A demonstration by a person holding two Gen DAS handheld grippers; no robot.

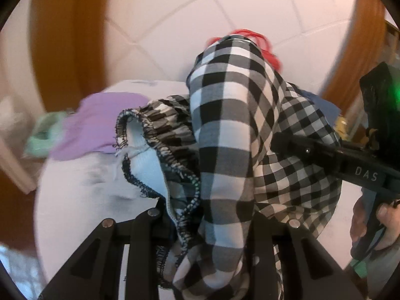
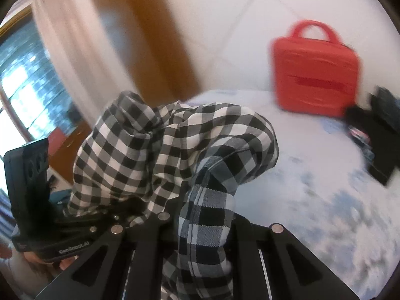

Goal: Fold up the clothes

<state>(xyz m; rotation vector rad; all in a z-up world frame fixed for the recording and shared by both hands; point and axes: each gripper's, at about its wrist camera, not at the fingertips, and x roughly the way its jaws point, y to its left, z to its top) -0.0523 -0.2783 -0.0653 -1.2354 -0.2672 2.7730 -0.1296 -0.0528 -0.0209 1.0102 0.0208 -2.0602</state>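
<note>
A black-and-white checked garment (image 1: 225, 130) with an elastic waistband (image 1: 160, 135) hangs bunched between both grippers above the bed. My left gripper (image 1: 207, 215) is shut on the checked garment, which drapes over its fingers. My right gripper (image 2: 200, 222) is shut on the same garment (image 2: 175, 145); cloth spills forward over its fingers. In the left wrist view the right gripper (image 1: 325, 155) reaches in from the right, its tips buried in the cloth. In the right wrist view the left gripper's body (image 2: 27, 175) shows at the left.
A bed with a pale cloud-print sheet (image 2: 312, 200) lies below. A red case (image 2: 315, 75) stands at its far side, a dark object (image 2: 380, 137) at the right. A purple garment (image 1: 100, 122) and a mint one (image 1: 42, 137) lie on the bed.
</note>
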